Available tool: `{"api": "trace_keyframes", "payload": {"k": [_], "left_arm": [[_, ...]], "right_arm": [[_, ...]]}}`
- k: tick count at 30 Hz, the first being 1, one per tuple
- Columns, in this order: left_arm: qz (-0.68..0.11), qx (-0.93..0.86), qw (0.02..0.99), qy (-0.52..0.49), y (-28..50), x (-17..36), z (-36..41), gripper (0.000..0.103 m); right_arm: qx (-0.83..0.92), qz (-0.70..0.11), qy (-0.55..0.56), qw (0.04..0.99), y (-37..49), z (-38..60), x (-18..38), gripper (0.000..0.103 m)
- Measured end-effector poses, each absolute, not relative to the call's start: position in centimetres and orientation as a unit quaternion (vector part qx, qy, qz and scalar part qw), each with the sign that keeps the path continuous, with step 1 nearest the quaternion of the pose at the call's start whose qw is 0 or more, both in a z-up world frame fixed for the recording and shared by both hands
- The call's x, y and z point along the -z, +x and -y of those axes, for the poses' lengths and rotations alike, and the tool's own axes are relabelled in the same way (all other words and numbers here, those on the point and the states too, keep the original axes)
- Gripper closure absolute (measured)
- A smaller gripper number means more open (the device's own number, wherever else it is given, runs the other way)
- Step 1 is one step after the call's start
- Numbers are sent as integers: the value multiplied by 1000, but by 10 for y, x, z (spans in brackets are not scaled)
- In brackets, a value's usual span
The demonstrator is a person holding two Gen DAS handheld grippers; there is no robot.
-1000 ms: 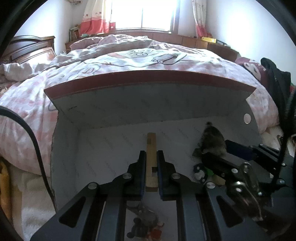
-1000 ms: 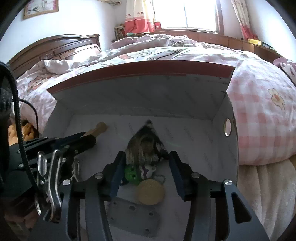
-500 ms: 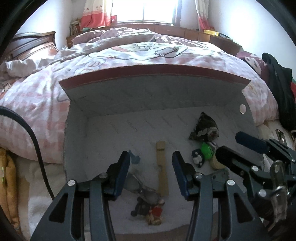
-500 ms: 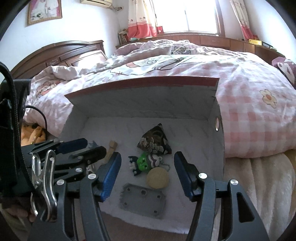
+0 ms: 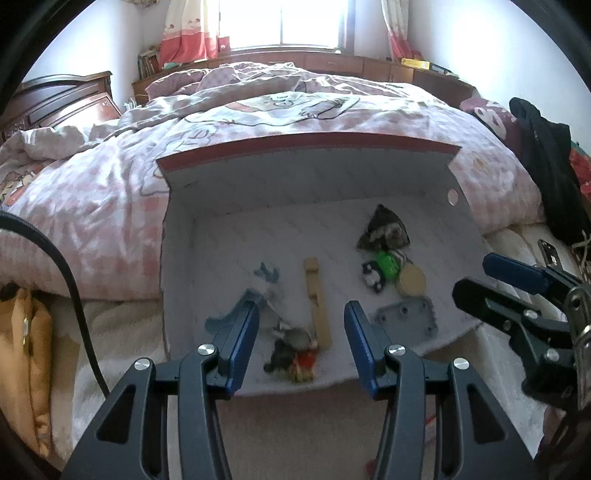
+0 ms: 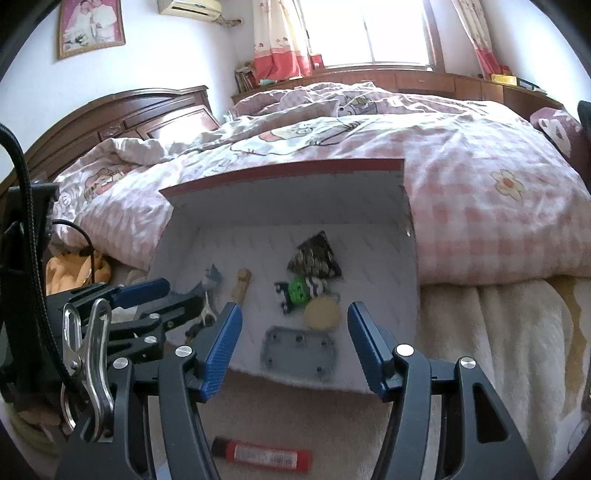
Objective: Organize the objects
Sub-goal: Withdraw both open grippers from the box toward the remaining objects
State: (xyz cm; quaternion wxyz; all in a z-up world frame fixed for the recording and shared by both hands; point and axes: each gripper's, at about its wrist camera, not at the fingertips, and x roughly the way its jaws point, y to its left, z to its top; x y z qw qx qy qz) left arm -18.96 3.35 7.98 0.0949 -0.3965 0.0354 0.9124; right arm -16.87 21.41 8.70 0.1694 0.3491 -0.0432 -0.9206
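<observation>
Only right wrist cam shows red tube (image 6: 263,455) on floor; both tongs (image 5: 301,332) (image 6: 293,339) released, w/ nothing held.

Pink-checked quilt (image 6: 480,206), red-rimmed white box (image 6: 280,206), blue-padded left claw (image 5: 301,339).

Daylight enters through the window (image 5: 291,22) at the far wall; the pane is blown out to plain white in both my views, with glare spreading onto the adjacent wall. The quilt (image 5: 258,122) is brightly lit on top and slightly washed out. The box (image 5: 306,177) interior sits in soft shade, its back wall darker than its floor. Small items inside the box look soft and smeared, without crisp edges. My left claw (image 5: 301,338) and right claw (image 6: 293,345) are sharper, dark, with small highlights on the screws. Fisheye distortion bends straight edges strongly, and a black vignette rings each frame.
</observation>
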Motion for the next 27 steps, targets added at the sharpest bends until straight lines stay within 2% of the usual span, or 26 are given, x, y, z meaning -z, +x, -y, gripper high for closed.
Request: {"api": "trace_keyframes", "payload": {"k": [17,27], "left_arm": [[-36,-912,95,-397,-114,-84,-26,55],[-16,-902,107,-418,-76,-64,-20,55]], "right_arm": [[910,29,381,161,-94,-228,-81,42],[905,23,393,160,-67,-229,-72,42]]}}
